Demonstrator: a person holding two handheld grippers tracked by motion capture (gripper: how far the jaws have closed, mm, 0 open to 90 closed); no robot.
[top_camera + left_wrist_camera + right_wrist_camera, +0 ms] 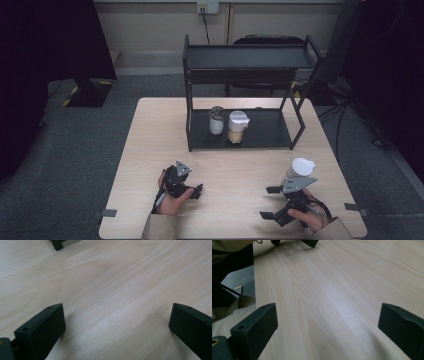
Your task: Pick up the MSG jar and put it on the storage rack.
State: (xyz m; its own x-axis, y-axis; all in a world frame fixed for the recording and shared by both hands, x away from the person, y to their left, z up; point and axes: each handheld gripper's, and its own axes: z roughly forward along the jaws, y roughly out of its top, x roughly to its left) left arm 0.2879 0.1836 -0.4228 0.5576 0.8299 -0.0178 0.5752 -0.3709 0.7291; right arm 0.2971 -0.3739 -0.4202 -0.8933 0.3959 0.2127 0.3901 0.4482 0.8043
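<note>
The pale wooden bench point(150, 150) carries everything here, and at its far middle stands a black two-tier rack point(245, 55) whose lower shelf holds two containers side by side, a glass jar with a dark lid point(216, 120) and, just to its right, a white-lidded jar of tan grains point(237, 127). Nearer the person, on the bench's right side, a third white-capped container point(300, 168) stands upright just beyond the right tongs point(270, 202), partly hidden by their grey plate; it is the nearest thing to either hand and looks like the next one to be shelved. The right tongs are released, jaws spread wide over bare wood in the right gripper view, and they point leftward across the bench rather than at the container. The left tongs point(198, 190), held low at the bench's near left, are likewise released and hold nothing; the left gripper view shows their jaws wide apart above bare wood, with a foot of the rack at the top edge. The likely trouble is in the turn: swinging the right tongs round toward the container could knock the tall, narrow thing over with a jaw or the plate. A grip high on the smooth cap might also slip.
</note>
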